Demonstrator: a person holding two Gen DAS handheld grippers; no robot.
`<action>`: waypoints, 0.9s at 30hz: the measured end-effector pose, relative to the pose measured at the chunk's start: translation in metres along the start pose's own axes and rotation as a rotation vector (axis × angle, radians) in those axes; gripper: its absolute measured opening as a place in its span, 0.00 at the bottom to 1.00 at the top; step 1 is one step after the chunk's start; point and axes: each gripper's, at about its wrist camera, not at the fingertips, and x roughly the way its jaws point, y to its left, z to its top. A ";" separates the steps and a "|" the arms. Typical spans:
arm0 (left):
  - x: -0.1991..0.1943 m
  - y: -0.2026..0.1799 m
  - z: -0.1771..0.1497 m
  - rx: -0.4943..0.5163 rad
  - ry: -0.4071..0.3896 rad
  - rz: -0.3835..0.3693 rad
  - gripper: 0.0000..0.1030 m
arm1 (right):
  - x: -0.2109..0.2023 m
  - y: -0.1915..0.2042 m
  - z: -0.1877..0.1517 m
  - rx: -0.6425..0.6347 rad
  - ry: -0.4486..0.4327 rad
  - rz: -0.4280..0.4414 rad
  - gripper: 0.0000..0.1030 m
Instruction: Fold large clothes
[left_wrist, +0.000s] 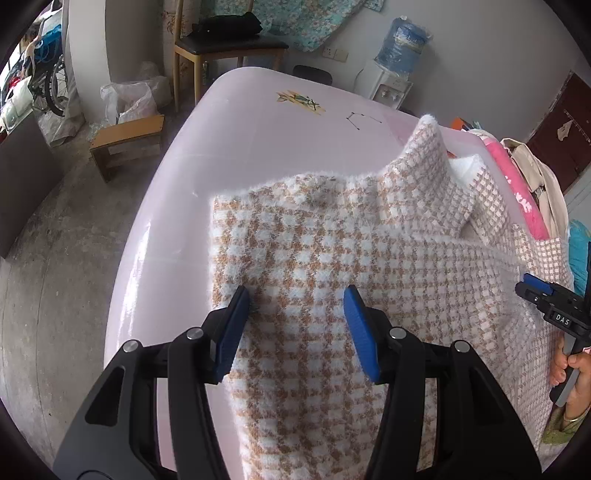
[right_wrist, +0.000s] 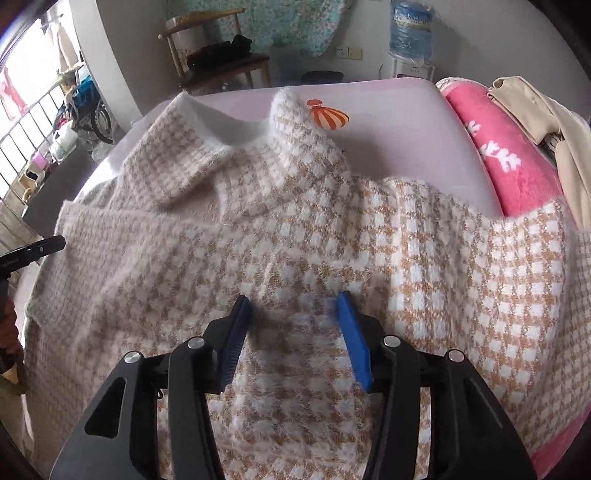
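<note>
A fuzzy tan-and-white checked sweater (left_wrist: 332, 236) lies spread over the pale pink table (left_wrist: 236, 125), its white-lined collar (right_wrist: 225, 129) standing up at the far side. My left gripper (left_wrist: 297, 295) hovers open over the sweater's left part near its left edge, blue pads apart with only flat cloth beneath them. My right gripper (right_wrist: 293, 299) is open over the middle of the sweater (right_wrist: 332, 236), nothing pinched between its pads. The right gripper (left_wrist: 554, 306) also shows at the right edge of the left wrist view, with the hand that holds it.
A pink towel (right_wrist: 506, 162) and a beige garment (right_wrist: 546, 122) are piled at the table's right side. Beyond the table stand a wooden chair (left_wrist: 221, 44), a water dispenser (left_wrist: 402, 48) and a low wooden stool (left_wrist: 125, 144) on the concrete floor.
</note>
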 end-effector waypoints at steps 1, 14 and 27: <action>-0.005 -0.002 -0.001 0.006 -0.011 0.017 0.53 | -0.005 0.003 -0.001 0.002 -0.006 -0.023 0.48; 0.013 -0.084 -0.048 0.211 0.002 0.123 0.79 | 0.006 0.089 -0.020 -0.206 -0.001 0.031 0.64; 0.011 -0.096 -0.063 0.220 -0.015 0.121 0.85 | -0.024 0.076 -0.050 -0.141 0.020 -0.004 0.70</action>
